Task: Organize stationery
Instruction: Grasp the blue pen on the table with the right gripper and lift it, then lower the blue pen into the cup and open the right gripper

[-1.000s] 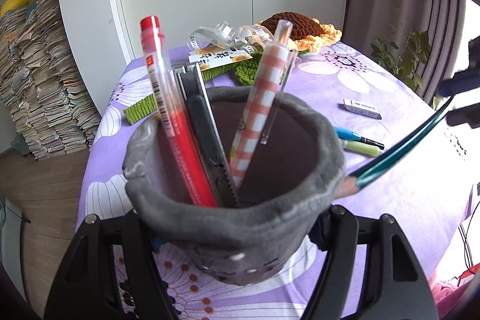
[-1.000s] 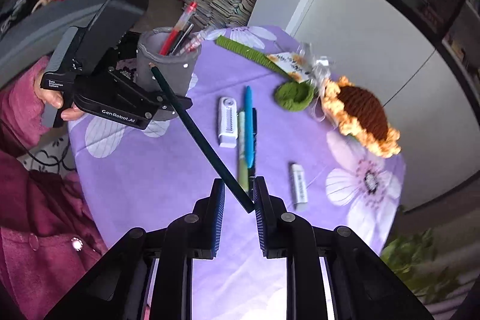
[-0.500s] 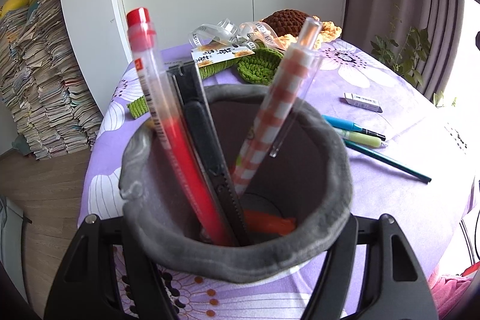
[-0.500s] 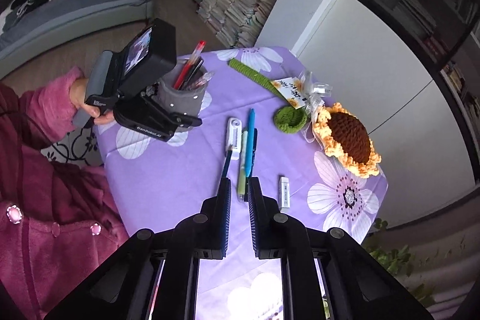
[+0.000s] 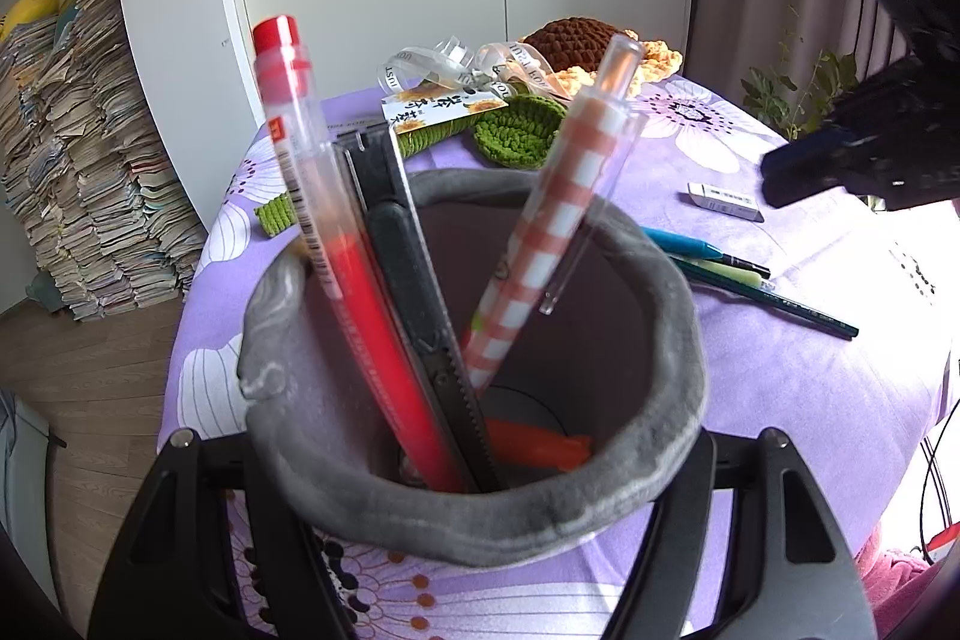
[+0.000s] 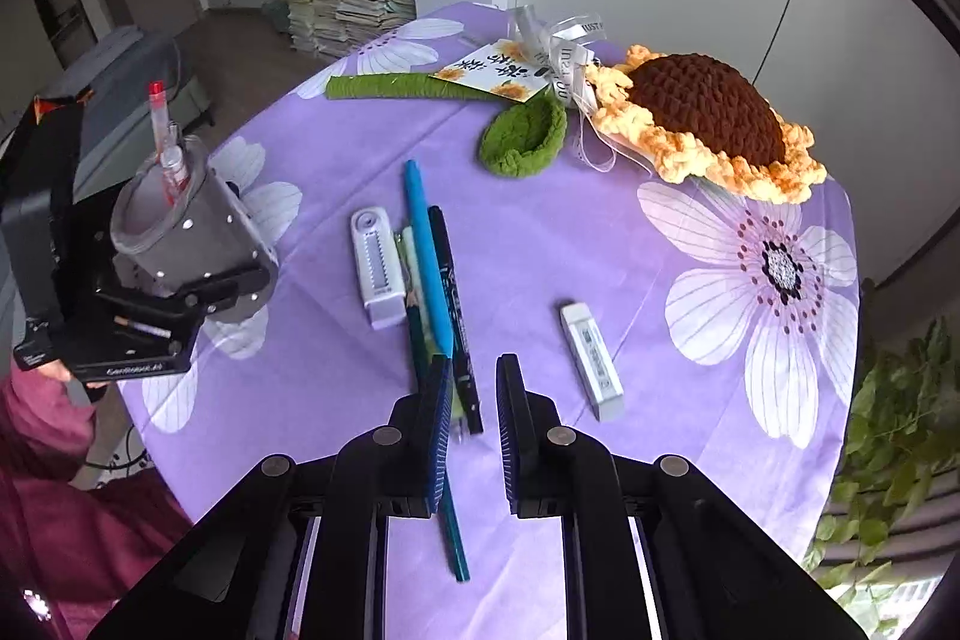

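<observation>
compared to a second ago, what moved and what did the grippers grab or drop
The right gripper let go of the dark green pencil, which now lies on the purple tablecloth beside the blue pen; nothing sits between its jaws. The left gripper kept its grip on the grey pen holder, its red pen and checked pen still inside.

The left wrist camera sat very close to the gray pen cup [image 5: 474, 514], looking across the purple table [image 5: 780, 400]. The right wrist camera looked down from higher up. Both saw the pens [image 6: 429, 250] and eraser [image 6: 591, 361].
</observation>
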Demonstrator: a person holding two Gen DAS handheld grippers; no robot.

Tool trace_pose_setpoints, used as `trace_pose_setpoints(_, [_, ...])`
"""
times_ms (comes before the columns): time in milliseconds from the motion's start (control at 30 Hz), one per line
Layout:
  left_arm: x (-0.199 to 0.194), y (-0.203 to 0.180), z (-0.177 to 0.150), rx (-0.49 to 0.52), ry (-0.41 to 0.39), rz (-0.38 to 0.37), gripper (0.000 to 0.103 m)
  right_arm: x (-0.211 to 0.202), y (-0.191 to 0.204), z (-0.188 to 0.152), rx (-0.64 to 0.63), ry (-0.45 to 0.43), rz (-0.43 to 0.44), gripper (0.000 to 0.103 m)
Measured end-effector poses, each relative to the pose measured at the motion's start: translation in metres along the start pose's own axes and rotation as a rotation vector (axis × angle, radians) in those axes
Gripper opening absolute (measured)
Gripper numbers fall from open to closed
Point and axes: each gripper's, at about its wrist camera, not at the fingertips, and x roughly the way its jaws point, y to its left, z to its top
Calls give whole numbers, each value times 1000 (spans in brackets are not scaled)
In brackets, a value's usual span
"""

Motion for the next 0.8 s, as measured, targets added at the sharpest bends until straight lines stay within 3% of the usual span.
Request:
trace_pose_setpoints(233, [0,0,1,1,2,-5,69,53,11,58,-42,21,30,13])
trace_pose_setpoints(467, [1,1,1,0,2,-14,69,103,24,106,-105,97,61,13])
trace_pose_setpoints(667, [0,1,2,9,0,-16,69,119,28,113,-119,153,111,13])
trace_pose_setpoints(800, [1,0,2,8,1,-17,69,127,35,112,-159,155,57,11])
